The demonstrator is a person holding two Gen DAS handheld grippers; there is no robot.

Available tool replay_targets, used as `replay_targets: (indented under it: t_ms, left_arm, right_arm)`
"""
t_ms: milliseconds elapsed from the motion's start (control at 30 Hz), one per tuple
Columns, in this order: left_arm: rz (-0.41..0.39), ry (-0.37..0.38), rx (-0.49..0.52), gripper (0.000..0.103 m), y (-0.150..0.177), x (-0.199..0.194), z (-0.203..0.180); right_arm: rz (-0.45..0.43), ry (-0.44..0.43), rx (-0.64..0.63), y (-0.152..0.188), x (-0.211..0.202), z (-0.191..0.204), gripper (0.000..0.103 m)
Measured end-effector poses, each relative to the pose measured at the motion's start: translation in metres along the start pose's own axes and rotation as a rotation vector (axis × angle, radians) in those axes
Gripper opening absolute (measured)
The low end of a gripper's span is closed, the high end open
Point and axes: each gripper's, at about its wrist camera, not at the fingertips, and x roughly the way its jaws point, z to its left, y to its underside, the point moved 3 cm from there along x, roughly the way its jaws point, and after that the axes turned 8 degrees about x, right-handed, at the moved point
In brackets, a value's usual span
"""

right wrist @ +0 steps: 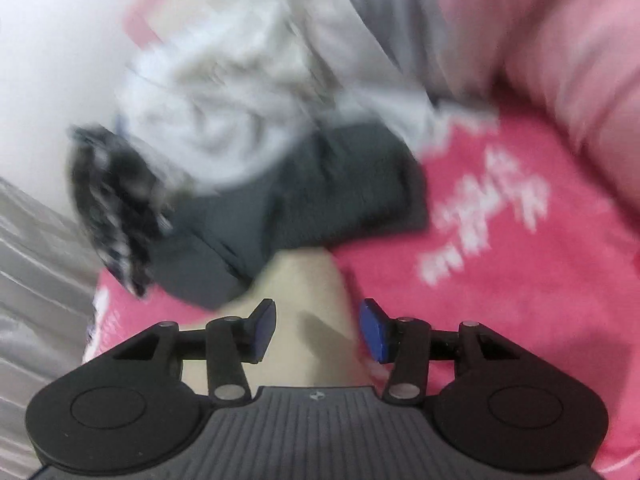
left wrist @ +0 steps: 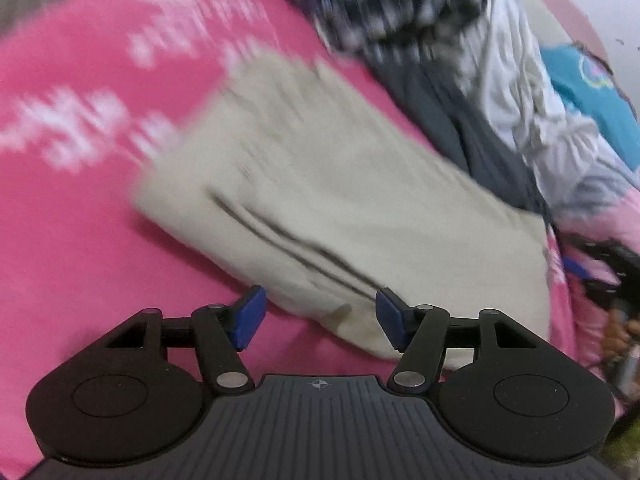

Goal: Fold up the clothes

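I had the left gripper (left wrist: 318, 316) spread wide, nothing between its pads, over the beige folded garment (left wrist: 340, 208) on the pink blanket (left wrist: 72, 220). Right gripper (right wrist: 318, 330) was likewise released over its corner, dark grey garment (right wrist: 320, 200) at 12 o'clock. Both views blurred.

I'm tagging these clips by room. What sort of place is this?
Probably a bedroom: clothes lie on a pink printed bedspread, with a beige folded garment, a heap of unfolded clothes and a curtain nearby.
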Motion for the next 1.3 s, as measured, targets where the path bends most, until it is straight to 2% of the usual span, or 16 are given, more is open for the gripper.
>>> replay_targets:
  t_ms: [67,200,333,433,467,500,567,733,767,800,833,967,1067,1167,1200,1300]
  left_arm:
    - [-0.043,-0.040,0.034,0.061,-0.013,-0.006,0.003]
    - [-0.075,-0.097,0.101,0.062,-0.038,0.004,0.005]
    - [-0.062,-0.079,0.092,0.056,-0.044,0.016,0.014]
    - [-0.049,-0.056,0.071,0.053,-0.046,0.020,0.022]
    - [-0.045,-0.048,0.064,0.052,-0.046,0.021,0.025]
    - [-0.041,-0.040,0.057,0.052,-0.047,0.022,0.028]
    - [-0.032,-0.025,0.044,0.052,-0.048,0.024,0.034]
    - [-0.002,0.021,0.066,0.054,-0.056,0.032,0.036]
    - [0.007,0.025,0.086,0.054,-0.057,0.034,0.034]
    - [0.022,0.019,0.110,0.054,-0.058,0.037,0.032]
    - [0.037,0.013,0.133,0.054,-0.058,0.039,0.031]
    - [0.082,-0.017,0.207,0.055,-0.058,0.048,0.022]
    - [0.101,-0.043,0.248,0.051,-0.057,0.053,0.018]
    - [0.100,-0.061,0.244,0.046,-0.057,0.053,0.017]
    - [0.097,-0.063,0.222,0.044,-0.058,0.052,0.018]
    - [0.077,-0.056,0.150,0.039,-0.058,0.049,0.021]
  right_arm:
    - [-0.040,-0.068,-0.068,0.012,-0.010,0.027,0.053]
    - [0.099,-0.209,-0.391,0.072,0.003,0.109,0.053]
    - [0.252,-0.321,-0.792,0.161,0.027,0.180,0.061]
    - [0.260,-0.331,-0.863,0.181,0.037,0.190,0.057]
    - [0.263,-0.334,-0.887,0.188,0.040,0.193,0.053]
    - [0.266,-0.337,-0.910,0.195,0.044,0.196,0.045]
    - [0.271,-0.344,-0.958,0.209,0.050,0.202,0.038]
    - [0.284,-0.359,-1.077,0.243,0.067,0.218,0.040]
    - [0.286,-0.362,-1.100,0.249,0.071,0.222,0.043]
    - [0.286,-0.364,-1.122,0.256,0.074,0.224,0.049]
    - [0.275,-0.362,-1.135,0.260,0.074,0.225,0.050]
    - [0.268,-0.336,-1.171,0.279,0.085,0.227,0.050]
    - [0.240,-0.309,-1.178,0.287,0.092,0.229,0.050]
    - [0.212,-0.300,-1.168,0.290,0.092,0.232,0.038]
    - [0.197,-0.293,-1.166,0.291,0.090,0.233,0.030]
    - [0.164,-0.271,-1.148,0.293,0.088,0.235,0.015]
